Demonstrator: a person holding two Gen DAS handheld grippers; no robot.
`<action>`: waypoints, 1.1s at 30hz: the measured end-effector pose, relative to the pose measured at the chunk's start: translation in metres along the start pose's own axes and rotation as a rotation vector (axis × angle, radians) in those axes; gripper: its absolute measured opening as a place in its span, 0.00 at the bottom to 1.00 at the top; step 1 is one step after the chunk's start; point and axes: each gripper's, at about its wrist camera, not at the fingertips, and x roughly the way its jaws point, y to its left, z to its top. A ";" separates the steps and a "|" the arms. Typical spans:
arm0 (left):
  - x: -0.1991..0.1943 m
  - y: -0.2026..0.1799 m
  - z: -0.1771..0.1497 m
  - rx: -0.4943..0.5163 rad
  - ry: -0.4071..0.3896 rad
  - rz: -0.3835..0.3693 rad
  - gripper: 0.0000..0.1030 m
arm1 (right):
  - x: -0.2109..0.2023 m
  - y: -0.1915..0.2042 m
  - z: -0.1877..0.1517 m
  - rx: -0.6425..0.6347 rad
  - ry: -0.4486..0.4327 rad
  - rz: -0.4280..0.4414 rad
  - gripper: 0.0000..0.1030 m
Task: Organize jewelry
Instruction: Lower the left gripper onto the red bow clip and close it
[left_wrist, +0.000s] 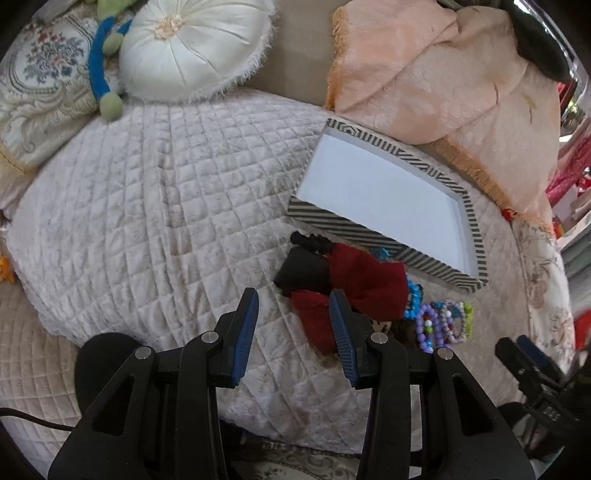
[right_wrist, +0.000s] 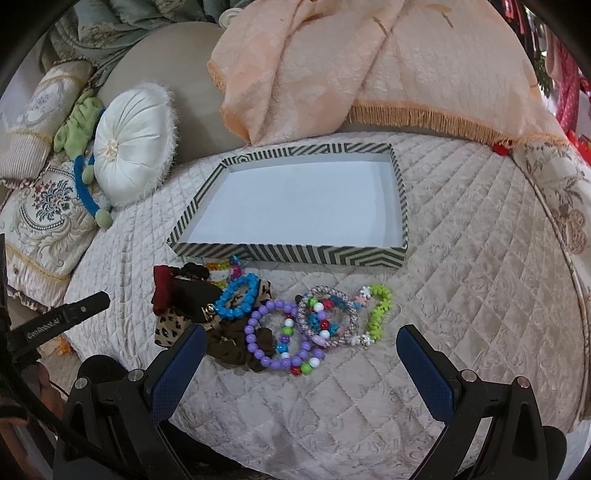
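Note:
A shallow striped box (right_wrist: 280, 254) with a white, empty floor sits on the quilted bed; it also shows in the left wrist view (left_wrist: 384, 243). In front of it lies a heap of jewelry: a purple bead bracelet (right_wrist: 258, 349), a blue bead bracelet (right_wrist: 236, 301), a lime green bracelet (right_wrist: 378, 308), a woven pink bracelet (right_wrist: 334, 315), and red (left_wrist: 365, 284), black and leopard-print hair bows. My left gripper (left_wrist: 293, 302) is open and empty, just left of the red bow. My right gripper (right_wrist: 301, 347) is open wide and empty, just before the bracelets.
A round white cushion (right_wrist: 131, 147), a green and blue plush toy (right_wrist: 86, 173) and patterned pillows lie at the back left. A peach fringed throw (right_wrist: 332, 70) drapes behind the box. The quilted bedcover (left_wrist: 147, 206) stretches to the left.

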 end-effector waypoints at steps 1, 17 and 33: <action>0.002 -0.001 -0.001 -0.002 0.016 -0.022 0.39 | 0.002 -0.001 -0.001 -0.002 0.006 0.004 1.00; 0.047 -0.028 0.008 0.025 0.102 -0.093 0.54 | 0.013 -0.013 -0.007 0.017 0.058 0.012 1.00; 0.085 -0.034 0.010 0.105 0.146 -0.095 0.16 | 0.032 -0.018 -0.009 -0.018 0.078 0.043 0.90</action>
